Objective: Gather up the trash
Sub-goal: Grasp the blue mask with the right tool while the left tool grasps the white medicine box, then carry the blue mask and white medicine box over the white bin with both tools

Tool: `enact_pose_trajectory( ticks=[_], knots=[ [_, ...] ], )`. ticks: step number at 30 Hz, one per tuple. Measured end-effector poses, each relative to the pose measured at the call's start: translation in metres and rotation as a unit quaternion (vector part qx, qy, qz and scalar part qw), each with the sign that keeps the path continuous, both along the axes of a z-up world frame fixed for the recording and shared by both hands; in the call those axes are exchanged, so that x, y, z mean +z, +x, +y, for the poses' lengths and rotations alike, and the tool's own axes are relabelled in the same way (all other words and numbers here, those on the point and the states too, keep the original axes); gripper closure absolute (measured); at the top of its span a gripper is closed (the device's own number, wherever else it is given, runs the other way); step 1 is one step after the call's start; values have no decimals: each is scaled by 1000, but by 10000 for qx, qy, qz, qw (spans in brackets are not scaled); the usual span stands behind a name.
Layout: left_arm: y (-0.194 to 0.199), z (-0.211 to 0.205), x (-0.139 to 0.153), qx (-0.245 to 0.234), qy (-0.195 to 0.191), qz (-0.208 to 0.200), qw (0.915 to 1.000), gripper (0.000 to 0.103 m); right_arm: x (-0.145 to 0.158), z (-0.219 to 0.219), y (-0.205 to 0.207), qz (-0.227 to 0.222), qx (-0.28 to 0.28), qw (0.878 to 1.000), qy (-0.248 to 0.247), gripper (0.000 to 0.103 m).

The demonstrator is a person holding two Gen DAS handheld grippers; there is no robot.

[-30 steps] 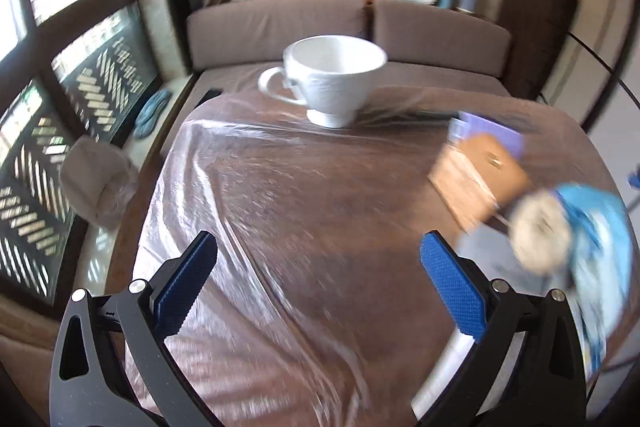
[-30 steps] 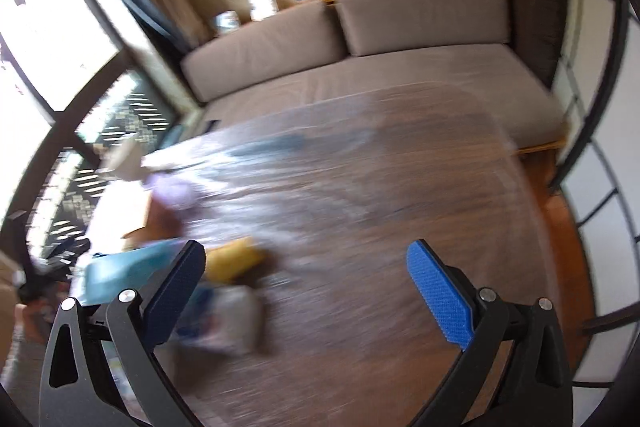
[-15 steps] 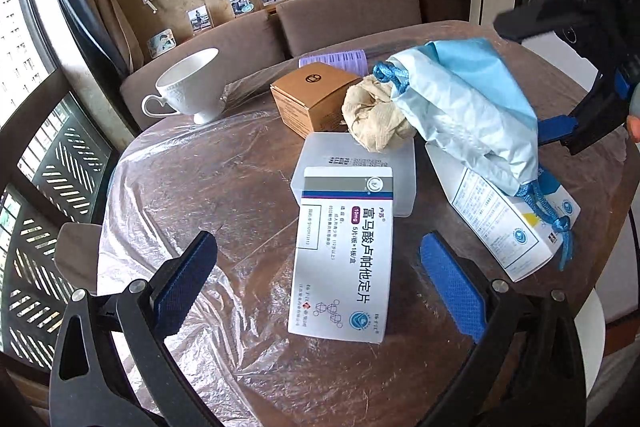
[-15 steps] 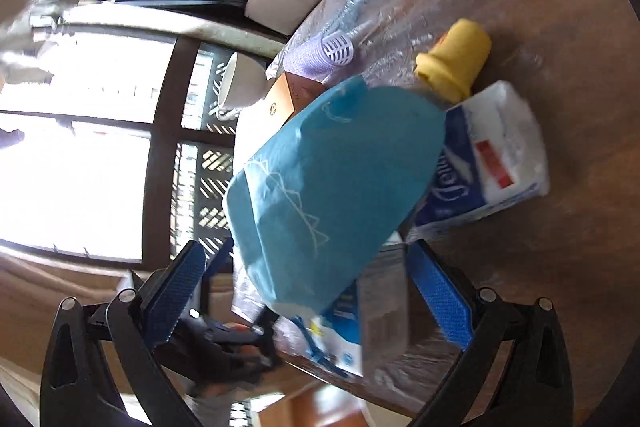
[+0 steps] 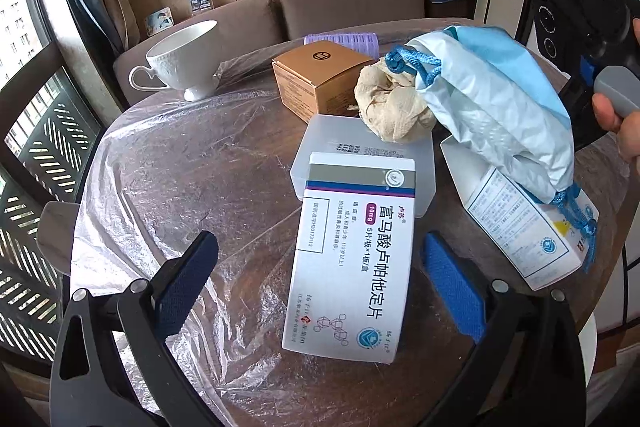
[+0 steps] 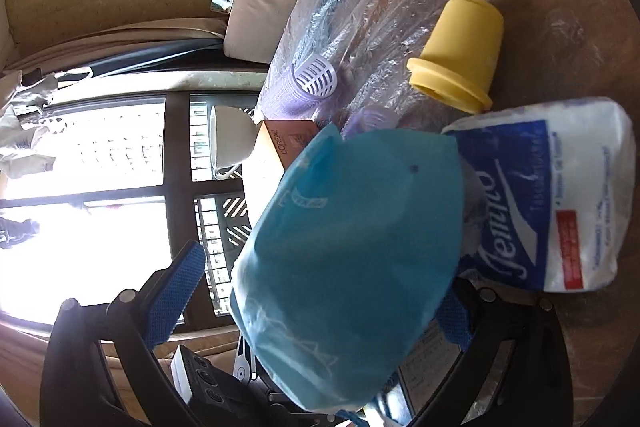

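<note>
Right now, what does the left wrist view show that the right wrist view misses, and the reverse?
Left only: the pill box between the open left tongs, a clear case and crumpled paper. Right only: the yellow cup and tissue pack. Both: blue bag, white teacup, brown box, purple roller.

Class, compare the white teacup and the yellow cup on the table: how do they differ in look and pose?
The white teacup stands upright on a foot; the yellow cup lies on its side. The teacup has a curled handle; the yellow cup shows none. Both rest on the plastic-covered table, untouched by either gripper.
</note>
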State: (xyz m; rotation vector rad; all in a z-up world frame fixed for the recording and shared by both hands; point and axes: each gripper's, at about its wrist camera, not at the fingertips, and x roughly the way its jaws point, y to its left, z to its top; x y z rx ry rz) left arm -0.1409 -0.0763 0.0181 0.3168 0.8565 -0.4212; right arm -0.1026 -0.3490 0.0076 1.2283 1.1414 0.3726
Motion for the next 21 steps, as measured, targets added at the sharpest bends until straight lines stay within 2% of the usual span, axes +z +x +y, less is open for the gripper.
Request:
enact_pose_trajectory(
  ticks=[1,3,4,6,8,16,20,21],
  knots=[
    [0,0,0,-20,-13,-2,10000,2,1,1,-1,-40,28,10000,-12,5],
    [1,1,0,-63,-26,36,10000,17,1,5,-3,-84,130,9999,-39,20],
    [1,1,-1,-59,-19,70,10000,20,3,6,-5,-97,169,9998,-36,21],
    [3,2,-3,-64,-67,173,9998,37,5,9,-7,-181,190,9996,-59,24],
    [3,3,-3,-31,-143,252,9996,44,11,8,-10,-313,214,9990,-238,25],
    [-2,8,6,125,-432,290,9986,44,44,-4,-18,-957,309,9912,-855,26],
    [0,6,6,164,-520,360,9979,44,37,-2,-26,-812,487,9892,-1120,25],
    [-1,5,6,160,-511,334,9980,44,34,-2,-27,-766,480,9898,-1102,18]
  ],
)
